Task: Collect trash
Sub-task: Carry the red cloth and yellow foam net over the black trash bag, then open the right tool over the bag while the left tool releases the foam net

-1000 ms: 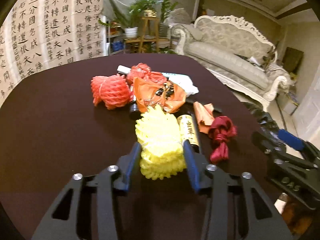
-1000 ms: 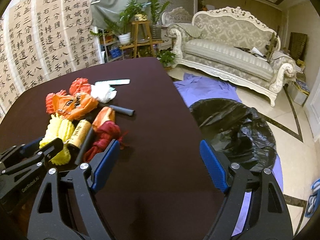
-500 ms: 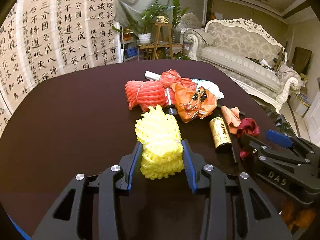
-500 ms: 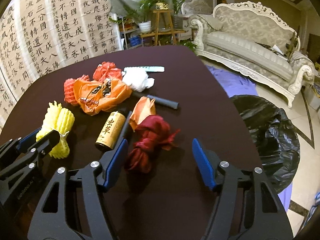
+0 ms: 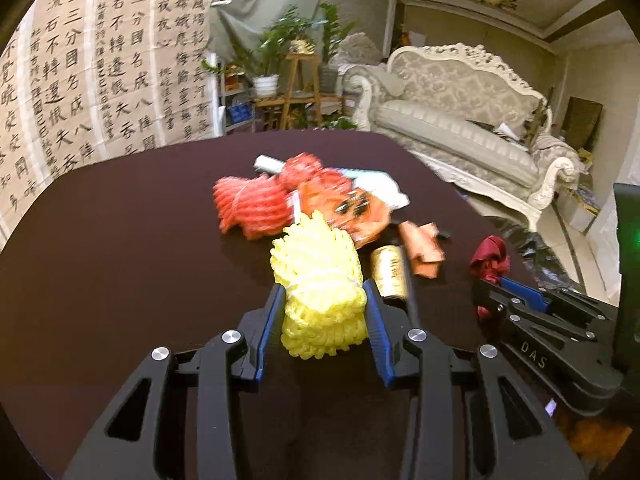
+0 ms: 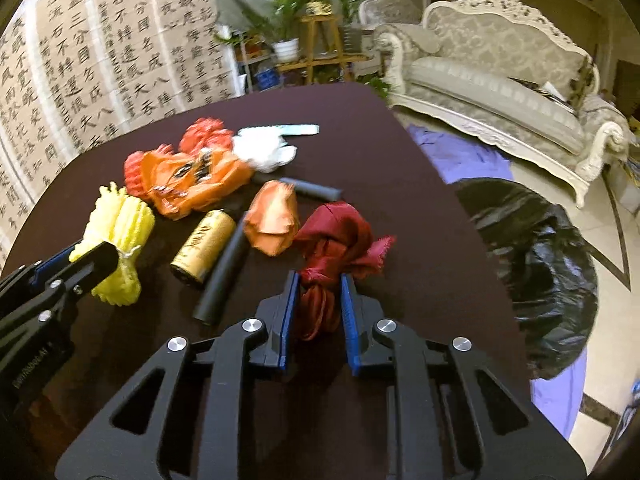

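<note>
Trash lies in a loose heap on the dark table [image 6: 400, 152], and each gripper has a piece of it. The left gripper [image 5: 325, 308] clamps the yellow foam net [image 5: 320, 280] between its blue pads, the net bulging above and below them; whether it rests on the tabletop or is lifted cannot be told. The right gripper [image 6: 319, 304] has its jaws closing narrowly on the lower end of the red cloth [image 6: 336, 240], whose knotted upper part spreads out on the table ahead of the fingers. Just left of the cloth sits a crumpled orange wrapper [image 6: 272, 220], and beside that a gold can [image 6: 204, 246] lying on its side against a black tube [image 6: 224, 272]. Farther back are an orange bag [image 6: 192, 184], red foam netting [image 6: 204, 132] and a white wad [image 6: 264, 150]. Off the table's right edge, on the floor, stands a black bin bag [image 6: 532, 264] on a purple sheet [image 6: 460, 152]. A pale sofa [image 6: 500, 72] fills the background.
</note>
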The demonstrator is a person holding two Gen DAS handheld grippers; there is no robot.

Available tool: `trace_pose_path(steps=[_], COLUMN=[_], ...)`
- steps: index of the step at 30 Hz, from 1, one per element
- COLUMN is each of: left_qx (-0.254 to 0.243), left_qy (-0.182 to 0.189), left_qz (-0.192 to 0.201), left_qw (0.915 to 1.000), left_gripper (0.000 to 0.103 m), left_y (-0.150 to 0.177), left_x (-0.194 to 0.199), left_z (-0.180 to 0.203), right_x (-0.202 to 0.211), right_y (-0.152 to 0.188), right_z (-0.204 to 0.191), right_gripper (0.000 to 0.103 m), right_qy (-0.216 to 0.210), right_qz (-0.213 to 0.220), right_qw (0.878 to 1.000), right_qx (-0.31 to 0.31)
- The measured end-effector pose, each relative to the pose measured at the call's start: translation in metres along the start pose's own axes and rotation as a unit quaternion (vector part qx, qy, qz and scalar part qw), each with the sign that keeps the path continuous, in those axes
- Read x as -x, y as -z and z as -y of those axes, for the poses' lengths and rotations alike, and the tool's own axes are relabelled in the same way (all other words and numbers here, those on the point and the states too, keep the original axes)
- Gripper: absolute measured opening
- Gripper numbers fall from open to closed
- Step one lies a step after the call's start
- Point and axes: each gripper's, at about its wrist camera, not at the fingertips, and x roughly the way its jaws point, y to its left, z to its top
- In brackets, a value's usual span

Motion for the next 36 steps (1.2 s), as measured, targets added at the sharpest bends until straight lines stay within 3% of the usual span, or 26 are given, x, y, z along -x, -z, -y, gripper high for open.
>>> trace_pose_path(steps=[10,16,26,36], left_qx=[-0.050,-0.078,-0.106,-0.125], left_qy=[0.066,0.096,0.112,0.105], left_qz=[0.006,-0.001,-0.025,-0.041], left_qw=[0.9965,0.9923,0.9877,0.9857], left_gripper=[0.040,0.040,0.040,0.040], left_y=[-0.014,-0.027,-0.042,-0.045], left_x=[-0.011,-0.035,-0.076,-0.099], left_z=[0.065,0.110,0.175,0.208], right_x=[0.021,0.015,-0.002,-0.015], right_y=[-0.003,-0.004,-0.013,-0.018], right_z=[0.081,0.123,0.177,0.209], right_gripper=[0.020,0.020,0.021,0.021], right_qy=[0.073,0.093,0.103,0.108], right_qz=[0.024,0.023,0.020,0.014], right_qw=[0.996,0.993,0.990,0.989], right_qx=[-0.050,-0.071,-0.091,-0.102])
